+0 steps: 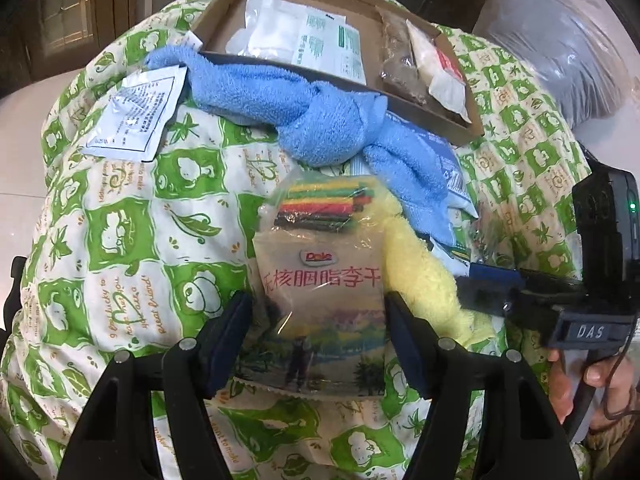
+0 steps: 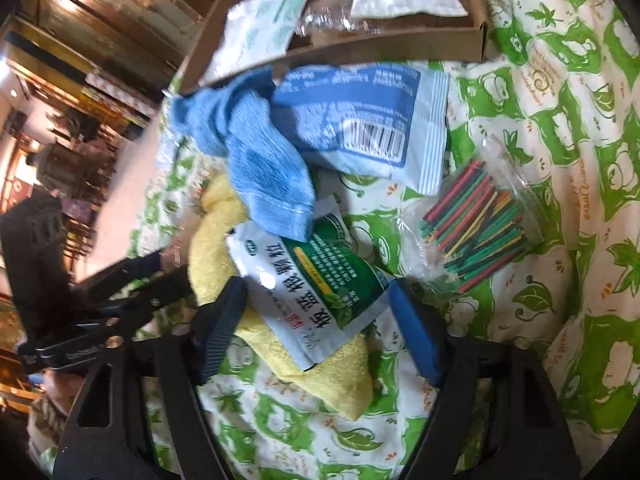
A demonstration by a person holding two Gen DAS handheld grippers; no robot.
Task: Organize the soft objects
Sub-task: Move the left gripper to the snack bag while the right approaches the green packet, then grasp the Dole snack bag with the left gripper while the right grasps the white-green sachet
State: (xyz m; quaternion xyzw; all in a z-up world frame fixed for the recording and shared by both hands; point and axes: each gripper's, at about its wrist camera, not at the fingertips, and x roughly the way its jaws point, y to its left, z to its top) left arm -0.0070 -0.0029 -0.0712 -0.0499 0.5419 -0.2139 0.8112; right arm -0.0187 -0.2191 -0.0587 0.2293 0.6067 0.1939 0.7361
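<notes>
On a green-and-white quilt (image 1: 120,240), my left gripper (image 1: 316,320) has its pads on both sides of a Dole dried-fruit pouch (image 1: 320,300); I cannot tell if they grip it. A clear bag of coloured sticks (image 1: 320,208) lies on the pouch's top. A yellow towel (image 1: 416,276) lies to its right, a blue towel (image 1: 288,100) beyond. My right gripper (image 2: 316,320) is open around a green-and-white sachet (image 2: 312,292) lying on the yellow towel (image 2: 320,376). The blue towel (image 2: 260,160), a blue packet (image 2: 360,116) and the sticks (image 2: 476,224) lie ahead.
A shallow cardboard box (image 1: 440,120) holding several packets stands at the back; it also shows in the right wrist view (image 2: 380,46). A white sachet (image 1: 132,120) lies left of the blue towel. A plastic-wrapped grey pillow (image 1: 552,48) sits back right.
</notes>
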